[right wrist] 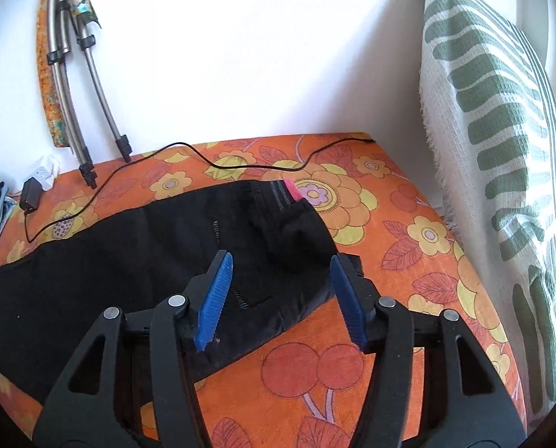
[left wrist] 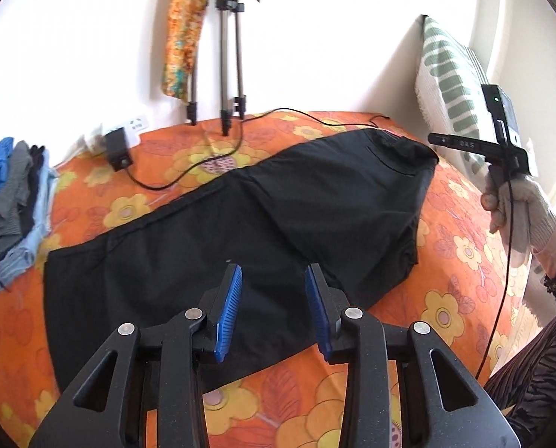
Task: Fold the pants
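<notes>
Black pants (left wrist: 240, 231) lie spread across an orange flowered bedsheet (left wrist: 461, 246), waist end at the right, leg end at the left. My left gripper (left wrist: 274, 280) is open and empty, held above the pants' near edge. My right gripper (right wrist: 281, 272) is open and empty above the waist end of the pants (right wrist: 136, 261), where a pink tag (right wrist: 293, 191) shows. In the left wrist view the right gripper's body (left wrist: 502, 142) appears at the far right in a gloved hand, its fingers out of view.
A stack of folded clothes (left wrist: 12, 201) lies at the left edge of the bed. Tripod legs (left wrist: 225, 74), a black adapter (left wrist: 117, 151) and its cable (right wrist: 203, 164) stand at the back wall. A green-striped pillow (right wrist: 502, 149) leans on the right.
</notes>
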`<action>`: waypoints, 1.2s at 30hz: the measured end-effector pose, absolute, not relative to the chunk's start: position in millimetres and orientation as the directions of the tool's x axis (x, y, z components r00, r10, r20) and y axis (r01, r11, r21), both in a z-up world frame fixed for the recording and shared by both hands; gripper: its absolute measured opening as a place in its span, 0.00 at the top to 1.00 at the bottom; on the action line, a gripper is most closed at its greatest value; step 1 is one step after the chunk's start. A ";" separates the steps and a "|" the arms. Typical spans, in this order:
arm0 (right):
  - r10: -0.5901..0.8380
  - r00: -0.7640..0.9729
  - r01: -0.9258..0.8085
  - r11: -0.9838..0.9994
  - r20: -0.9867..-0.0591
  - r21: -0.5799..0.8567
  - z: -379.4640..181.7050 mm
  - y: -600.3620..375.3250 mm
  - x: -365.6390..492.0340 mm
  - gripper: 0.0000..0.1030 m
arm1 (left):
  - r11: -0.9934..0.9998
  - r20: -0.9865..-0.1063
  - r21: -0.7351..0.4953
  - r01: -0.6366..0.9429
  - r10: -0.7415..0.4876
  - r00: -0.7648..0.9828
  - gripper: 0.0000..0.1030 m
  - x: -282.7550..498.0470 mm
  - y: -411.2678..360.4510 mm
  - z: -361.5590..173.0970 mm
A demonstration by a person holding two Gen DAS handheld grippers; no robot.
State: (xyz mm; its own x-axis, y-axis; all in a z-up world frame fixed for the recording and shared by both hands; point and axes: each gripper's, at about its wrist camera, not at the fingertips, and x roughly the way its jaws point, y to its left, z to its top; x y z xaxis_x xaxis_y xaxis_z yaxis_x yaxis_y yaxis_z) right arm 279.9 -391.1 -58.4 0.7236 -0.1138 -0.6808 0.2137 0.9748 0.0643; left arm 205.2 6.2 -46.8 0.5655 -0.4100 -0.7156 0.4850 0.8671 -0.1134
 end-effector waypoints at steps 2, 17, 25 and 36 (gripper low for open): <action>-0.061 0.748 0.149 0.986 -0.661 0.078 -50.8 -369.5 276.6 0.42 | 0.896 -0.710 -0.124 0.427 -0.380 0.592 0.67 211.6 32.0 -43.3; 0.421 0.563 -0.474 0.869 -0.711 0.139 -30.9 -128.9 306.3 0.37 | 0.978 -0.788 -0.120 0.169 -0.197 0.583 0.67 181.7 176.3 -87.3; 0.510 0.412 -0.680 0.724 -0.755 0.118 -37.8 -7.2 350.8 0.39 | 0.978 -0.814 -0.174 0.112 -0.206 0.543 0.67 173.9 205.8 -108.6; 0.491 0.281 -0.805 0.588 -0.824 0.076 -78.7 99.4 404.9 0.43 | 0.965 -0.798 -0.246 0.097 -0.258 0.544 0.67 176.4 210.4 -102.1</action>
